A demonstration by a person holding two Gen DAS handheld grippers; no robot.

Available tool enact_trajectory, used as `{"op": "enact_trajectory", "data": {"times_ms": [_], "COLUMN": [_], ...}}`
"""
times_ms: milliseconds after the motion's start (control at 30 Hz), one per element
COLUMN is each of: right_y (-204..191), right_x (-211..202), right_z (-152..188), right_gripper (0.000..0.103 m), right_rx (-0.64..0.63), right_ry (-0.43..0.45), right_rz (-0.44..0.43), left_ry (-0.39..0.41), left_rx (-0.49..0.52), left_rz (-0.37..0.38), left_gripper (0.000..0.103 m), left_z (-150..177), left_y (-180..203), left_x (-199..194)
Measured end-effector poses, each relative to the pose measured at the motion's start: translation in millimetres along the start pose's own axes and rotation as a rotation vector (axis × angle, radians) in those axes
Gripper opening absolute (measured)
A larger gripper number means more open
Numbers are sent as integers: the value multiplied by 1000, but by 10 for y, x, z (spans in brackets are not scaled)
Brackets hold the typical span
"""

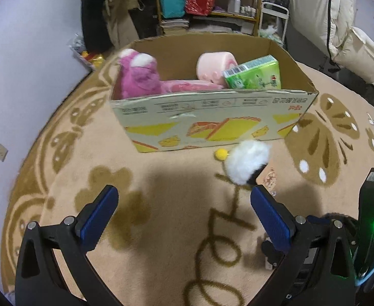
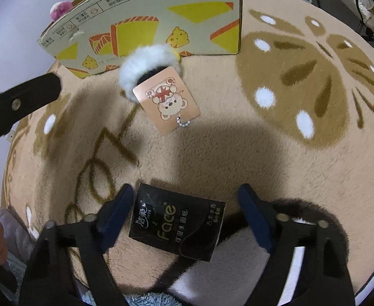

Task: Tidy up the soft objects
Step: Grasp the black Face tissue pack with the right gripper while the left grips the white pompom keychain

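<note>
A cardboard box [image 1: 212,117] stands on the rug and holds a pink plush toy [image 1: 138,76], a pink roll [image 1: 216,67] and a green tissue pack [image 1: 254,74]. A white fluffy toy [image 1: 248,160] with a bear tag [image 2: 166,99] lies on the rug in front of the box [image 2: 146,15]. My left gripper [image 1: 184,204] is open and empty, just short of the white toy. My right gripper [image 2: 187,206] is open, its fingers on either side of a black tissue pack [image 2: 176,227] lying on the rug.
A small yellow ball [image 1: 221,153] lies by the box. A black-and-white furry item [image 2: 311,216] sits under my right gripper. The beige patterned rug [image 2: 276,153] covers the floor. Shelves [image 1: 207,2] and bedding [image 1: 327,17] stand behind the box.
</note>
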State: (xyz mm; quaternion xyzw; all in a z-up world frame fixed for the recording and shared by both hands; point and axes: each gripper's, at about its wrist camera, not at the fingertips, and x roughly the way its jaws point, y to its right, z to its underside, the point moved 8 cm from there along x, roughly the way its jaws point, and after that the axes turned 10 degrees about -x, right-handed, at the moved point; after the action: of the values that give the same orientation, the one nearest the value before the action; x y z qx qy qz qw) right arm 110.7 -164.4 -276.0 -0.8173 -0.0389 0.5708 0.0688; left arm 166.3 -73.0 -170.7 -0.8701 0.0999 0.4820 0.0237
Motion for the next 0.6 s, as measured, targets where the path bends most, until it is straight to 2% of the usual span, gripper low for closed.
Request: {"op": "enact_trajectory", "data": {"times_ms": [33,267,467,600], "right_y": [-2,11,70,140], "right_x": [-5,-79,-194,-257], "right_z": [-1,-91,-265,-317], "right_gripper": [70,68,68,68], "right_rx": [-1,-6,-60,-57], "right_ry": [2,55,110,133], "right_rz": [2,-23,27,29], "left_ry": [0,-23,-33,-45], "left_rx": [6,7,-14,-8], "left_rz": [9,45,15,35], "left_gripper": [102,102,102,102], "left_z": [-8,-64,-120,-148], "left_y": [25,121,96,146], "left_x": [22,187,332,413]}}
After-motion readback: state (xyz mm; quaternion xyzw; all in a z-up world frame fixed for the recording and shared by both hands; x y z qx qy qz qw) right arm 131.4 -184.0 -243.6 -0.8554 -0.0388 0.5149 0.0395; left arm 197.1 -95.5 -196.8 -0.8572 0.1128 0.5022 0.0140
